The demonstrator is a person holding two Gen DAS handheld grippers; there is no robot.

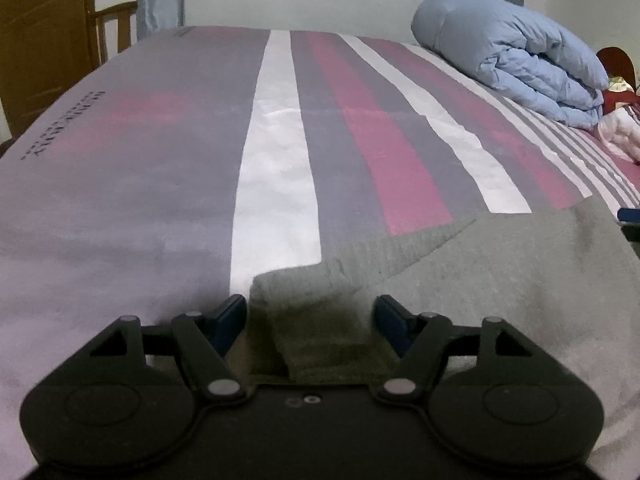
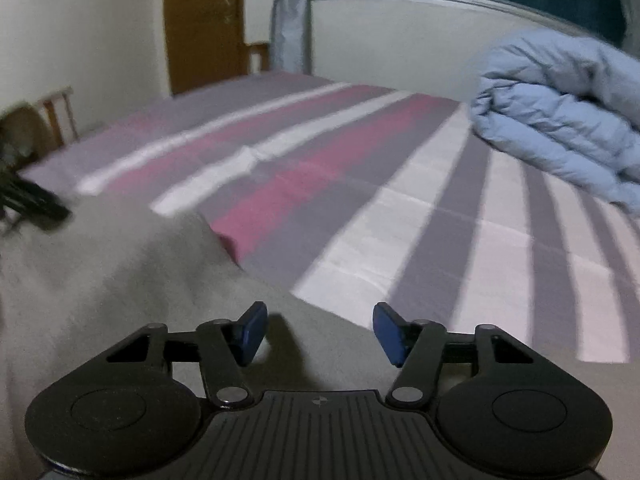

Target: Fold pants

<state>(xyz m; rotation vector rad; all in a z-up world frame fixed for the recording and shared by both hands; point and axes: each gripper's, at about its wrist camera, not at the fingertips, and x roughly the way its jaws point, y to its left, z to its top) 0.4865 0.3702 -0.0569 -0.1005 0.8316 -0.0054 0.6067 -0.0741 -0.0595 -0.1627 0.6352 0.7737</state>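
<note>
The striped bed sheet [image 1: 276,168] carries the grey pants [image 1: 500,280] at its near edge. Only the left view shows their ribbed cuff [image 1: 304,280], lying between the open left tongs [image 1: 310,320]; the right view shows plain fabric under the open right tongs [image 2: 320,330], beside the blue duvet [image 2: 560,116].

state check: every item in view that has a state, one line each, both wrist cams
pants: grey, lying on the bed, a corner bunched up between the left fingers
left gripper: open, pads straddle the cloth, not pressing
right gripper: open, over the pants' edge, nothing pinched
duvet: blue, folded into a roll at the far side of the bed
bed sheet: striped, spread mostly flat, slight creases
door: wooden, cannot tell whether open or shut
</note>
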